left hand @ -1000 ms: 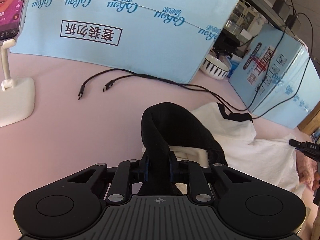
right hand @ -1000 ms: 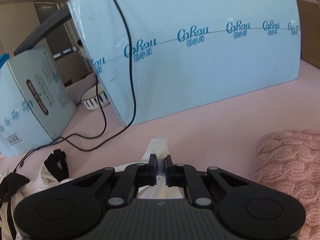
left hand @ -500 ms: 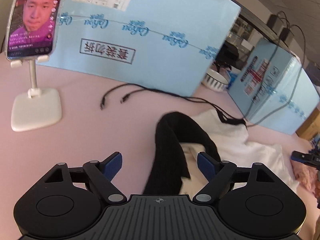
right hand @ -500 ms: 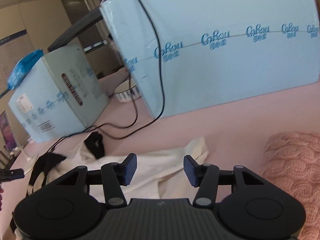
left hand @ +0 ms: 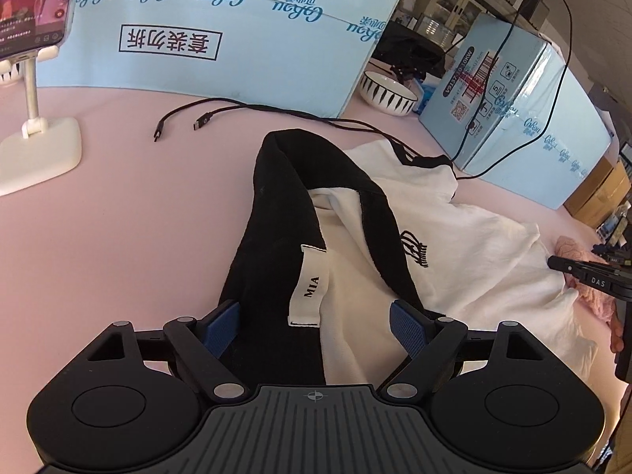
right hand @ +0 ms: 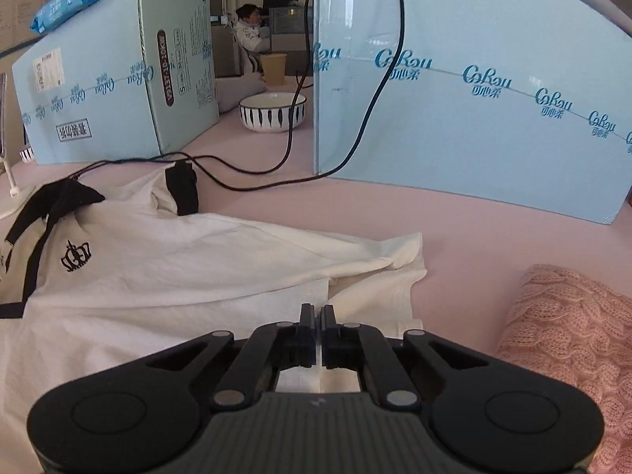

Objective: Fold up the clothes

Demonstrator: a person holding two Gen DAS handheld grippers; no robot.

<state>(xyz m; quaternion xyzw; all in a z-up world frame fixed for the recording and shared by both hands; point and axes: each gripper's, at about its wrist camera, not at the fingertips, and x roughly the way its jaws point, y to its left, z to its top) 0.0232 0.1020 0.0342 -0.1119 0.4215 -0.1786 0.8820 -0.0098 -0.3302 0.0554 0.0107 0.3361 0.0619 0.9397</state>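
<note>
On the far left of my left-hand view a phone [left hand: 33, 4] sits in a white stand [left hand: 37, 146] on the pink table [left hand: 118, 217]. Next to it two loose cable ends [left hand: 179, 122] lie in front of a big pale blue box [left hand: 237, 31]. My left gripper [left hand: 314, 326] is spread wide, its blue pads [left hand: 221, 328] on either side of the black collar [left hand: 276, 205] of the white T-shirt [left hand: 474, 245] without pressing it. The collar lies below and ahead of the fingers, with a white neck label reading MIA [left hand: 310, 286] between them. To the right the shirt spreads out rumpled, a small black crown mark [left hand: 414, 252] on its chest. Behind it are a striped bowl [left hand: 389, 93] and a second blue box [left hand: 513, 118]. At the right edge I see the tip of my other gripper [left hand: 584, 272] beside something pink and knitted.

In my right-hand view, the shirt [right hand: 177, 276] fills the left and middle, collar far left, a black-cuffed sleeve [right hand: 181, 189] pointing up towards the black cables [right hand: 252, 181]. The bowl [right hand: 272, 112] stands in the gap between the two boxes. My right gripper [right hand: 318, 316] is closed tight over the shirt's hem area; I cannot tell whether any cloth is pinched between its fingers. At the right lies a pink knitted garment [right hand: 572, 335], apart from the shirt.
</note>
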